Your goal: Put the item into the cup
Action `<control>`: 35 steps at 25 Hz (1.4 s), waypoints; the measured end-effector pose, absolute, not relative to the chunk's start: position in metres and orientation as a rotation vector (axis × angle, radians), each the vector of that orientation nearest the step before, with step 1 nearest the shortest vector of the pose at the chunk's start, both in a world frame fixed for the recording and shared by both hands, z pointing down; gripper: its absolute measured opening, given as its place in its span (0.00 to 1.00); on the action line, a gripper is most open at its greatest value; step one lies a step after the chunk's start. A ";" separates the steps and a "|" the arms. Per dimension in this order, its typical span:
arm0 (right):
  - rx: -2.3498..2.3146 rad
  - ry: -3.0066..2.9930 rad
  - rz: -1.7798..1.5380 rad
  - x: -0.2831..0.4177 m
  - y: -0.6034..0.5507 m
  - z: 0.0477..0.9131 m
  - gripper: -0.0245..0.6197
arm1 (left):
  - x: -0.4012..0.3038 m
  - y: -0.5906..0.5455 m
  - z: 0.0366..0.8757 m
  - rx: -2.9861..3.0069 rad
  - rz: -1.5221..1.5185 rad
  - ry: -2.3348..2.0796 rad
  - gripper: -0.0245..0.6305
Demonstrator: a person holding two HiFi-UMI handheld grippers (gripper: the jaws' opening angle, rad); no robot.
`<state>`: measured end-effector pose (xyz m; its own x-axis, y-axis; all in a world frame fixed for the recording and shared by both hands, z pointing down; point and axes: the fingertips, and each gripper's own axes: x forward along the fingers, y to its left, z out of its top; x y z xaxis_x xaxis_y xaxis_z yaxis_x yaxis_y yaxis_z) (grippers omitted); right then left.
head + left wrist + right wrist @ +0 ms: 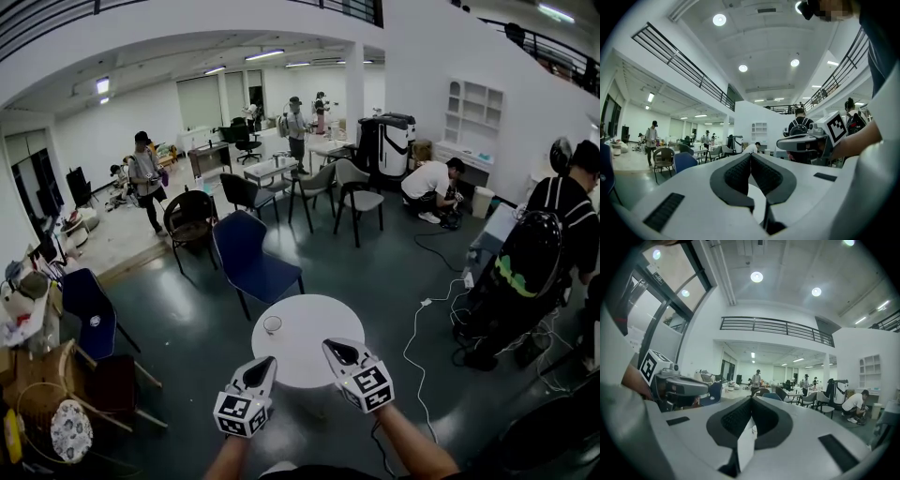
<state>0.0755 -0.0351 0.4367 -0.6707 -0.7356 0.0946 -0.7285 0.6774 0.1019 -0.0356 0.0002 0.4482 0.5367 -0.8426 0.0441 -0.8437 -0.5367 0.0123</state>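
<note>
White round table (314, 367) sat dead ahead on the dark green floor, the two grippers held side by side at its near edge. A blue chair (246, 255) stood just behind the table, with more chairs and small tables further back. A white cable (412, 345) snaked across the floor on the right, near a person with a black backpack (553, 234).

The left gripper (266, 362) had its jaws pressed together, tip to tip. The right gripper (330, 346) was the same, dark pads meeting at the front.

And the cup (273, 324): small, pale, upright, mouth open to the ceiling, alone on the table's left side, ahead of the left gripper. The right gripper view caught it low between the closed jaws.
</note>
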 end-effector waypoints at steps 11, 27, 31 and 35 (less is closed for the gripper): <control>1.272 -2.736 -0.062 0.071 -0.028 0.434 0.06 | -0.043 0.004 0.446 2.734 0.030 -1.434 0.06; 1.331 -2.743 -0.002 0.059 -0.018 0.423 0.06 | -0.063 0.013 0.437 2.729 0.080 -1.392 0.06; 1.342 -2.731 0.005 0.063 -0.014 0.426 0.06 | -0.063 0.017 0.433 2.722 0.056 -1.394 0.06; 1.353 -2.717 0.017 0.066 -0.013 0.427 0.06 | -0.062 0.020 0.431 2.724 0.065 -1.386 0.06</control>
<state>0.0660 -0.0126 0.4267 -0.5980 -0.7952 0.1003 -0.7964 0.6037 0.0374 -0.0617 0.0203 0.4315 0.5889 -0.8046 0.0761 -0.8082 -0.5863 0.0559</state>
